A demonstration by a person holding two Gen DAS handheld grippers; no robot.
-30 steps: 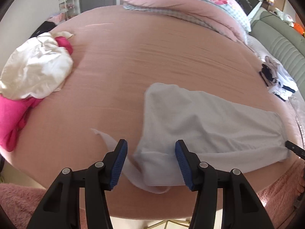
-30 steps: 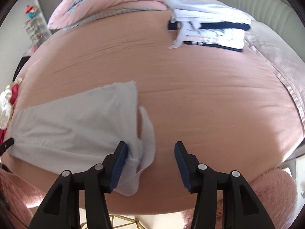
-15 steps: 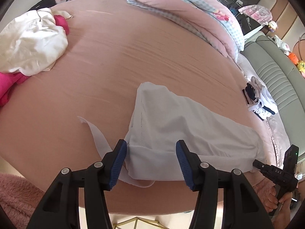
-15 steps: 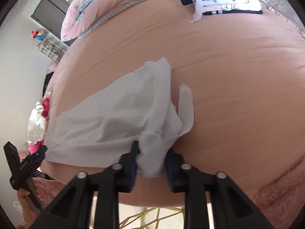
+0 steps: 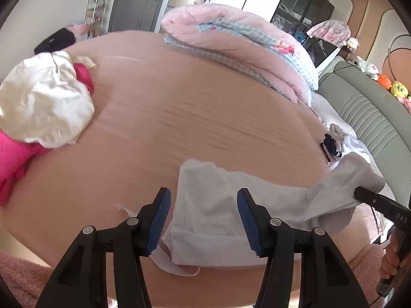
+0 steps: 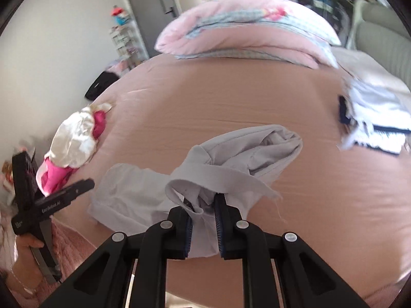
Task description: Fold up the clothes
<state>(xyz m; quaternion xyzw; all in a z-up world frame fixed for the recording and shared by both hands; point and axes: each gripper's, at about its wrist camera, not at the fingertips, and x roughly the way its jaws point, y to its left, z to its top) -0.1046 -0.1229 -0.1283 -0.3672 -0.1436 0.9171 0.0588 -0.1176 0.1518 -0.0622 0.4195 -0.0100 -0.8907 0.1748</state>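
A light grey garment [image 5: 213, 205] lies on the pink bed [image 5: 179, 118] near its front edge. My left gripper [image 5: 204, 220] is open, its blue pads either side of the garment's near end, not pinching it. My right gripper [image 6: 204, 222] is shut on the garment's other end [image 6: 246, 154] and holds it lifted and bunched above the bed. In the left wrist view the right gripper [image 5: 380, 202] shows at the right, with the cloth raised. In the right wrist view the left gripper [image 6: 51, 205] shows at the left.
A pile of white and pink clothes [image 5: 43, 100] lies at the left of the bed. A folded pink quilt [image 5: 239, 41] lies at the back. A stack of folded clothes [image 6: 372, 118] sits at the right. A grey-green headboard [image 5: 364, 118] is beyond.
My right gripper closed on the garment's end, then lifted it and carried it over towards the left. My left gripper stayed open over the near end.
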